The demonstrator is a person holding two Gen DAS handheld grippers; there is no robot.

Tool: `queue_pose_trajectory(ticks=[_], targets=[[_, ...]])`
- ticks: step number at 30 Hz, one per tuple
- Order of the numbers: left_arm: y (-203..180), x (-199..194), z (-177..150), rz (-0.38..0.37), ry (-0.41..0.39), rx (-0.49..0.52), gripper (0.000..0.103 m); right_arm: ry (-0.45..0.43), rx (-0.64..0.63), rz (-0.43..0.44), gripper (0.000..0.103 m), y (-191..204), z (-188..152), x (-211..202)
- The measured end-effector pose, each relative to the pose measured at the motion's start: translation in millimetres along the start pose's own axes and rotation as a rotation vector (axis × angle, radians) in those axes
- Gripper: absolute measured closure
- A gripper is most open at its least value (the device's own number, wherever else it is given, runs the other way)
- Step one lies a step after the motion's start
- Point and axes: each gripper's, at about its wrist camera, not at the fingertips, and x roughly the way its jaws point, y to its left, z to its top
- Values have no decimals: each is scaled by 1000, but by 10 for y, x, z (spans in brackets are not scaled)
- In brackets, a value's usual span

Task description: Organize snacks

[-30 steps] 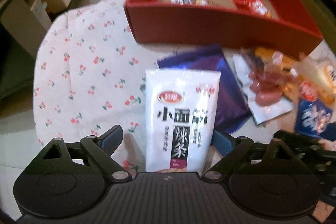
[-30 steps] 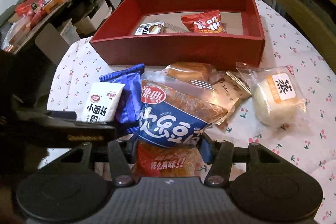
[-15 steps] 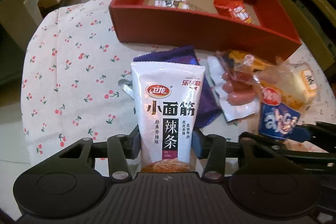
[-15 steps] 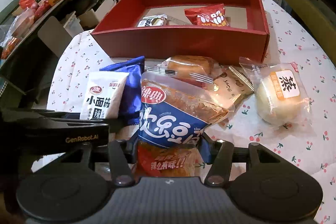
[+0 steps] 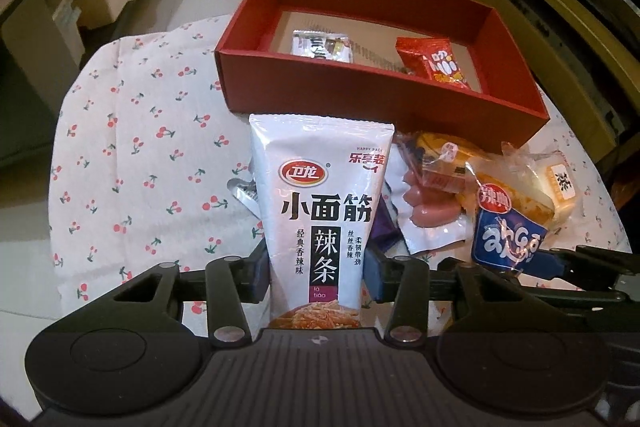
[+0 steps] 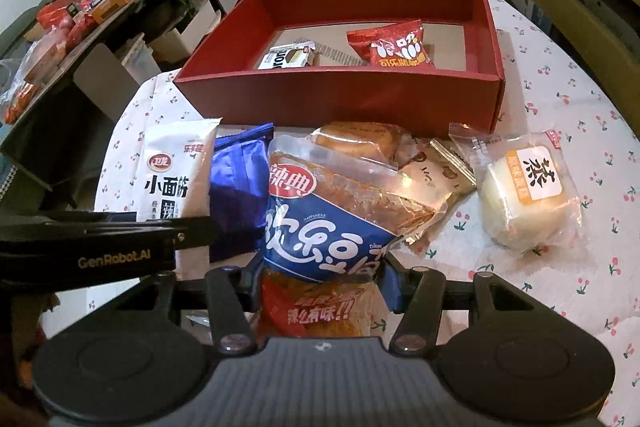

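Cherry-printed cloth (image 5: 132,131) is covering the round table where the snacks are lying, with cluttered shelves (image 6: 80,3) running along the left side of the room and wooden chairs (image 5: 532,7) standing behind.

At the back of the table a red box (image 6: 340,99) is sitting open; a small white bar wrapper (image 6: 286,55) and a red packet (image 6: 394,47) are lying side by side on its brown floor.

The left gripper (image 5: 316,267) is pinching the lower part of a white latiao pouch (image 5: 320,195), its fingers pressing in on both sides, and the pouch is standing upright in front of the box's near wall. I am seeing it from the right wrist view too, just left of a crumpled blue-purple wrapper (image 6: 240,187).

The right gripper (image 6: 320,279) is clamping a blue-and-clear spicy strip bag (image 6: 332,219), with the fingers narrowed against the bag's bottom half. The bag is tilting up over the pile, and its orange-red bottom is showing below the fingers.

Behind that bag a wrapped golden bread (image 6: 360,141) and a tan biscuit sachet (image 6: 436,171) are lying close to the box. A pack of pink sausages (image 5: 432,211) is lying just beside the white pouch. Off to the right, apart from the pile, a round steamed cake (image 6: 528,199) in clear wrap is resting on the cloth.
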Motion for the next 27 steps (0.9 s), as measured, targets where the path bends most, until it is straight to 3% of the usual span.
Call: queue_pose_trajectory(ticks=[27], targets=[[-102,-107,86,13,-55,21,51,-59,17,-18,43,-49,148,-102]])
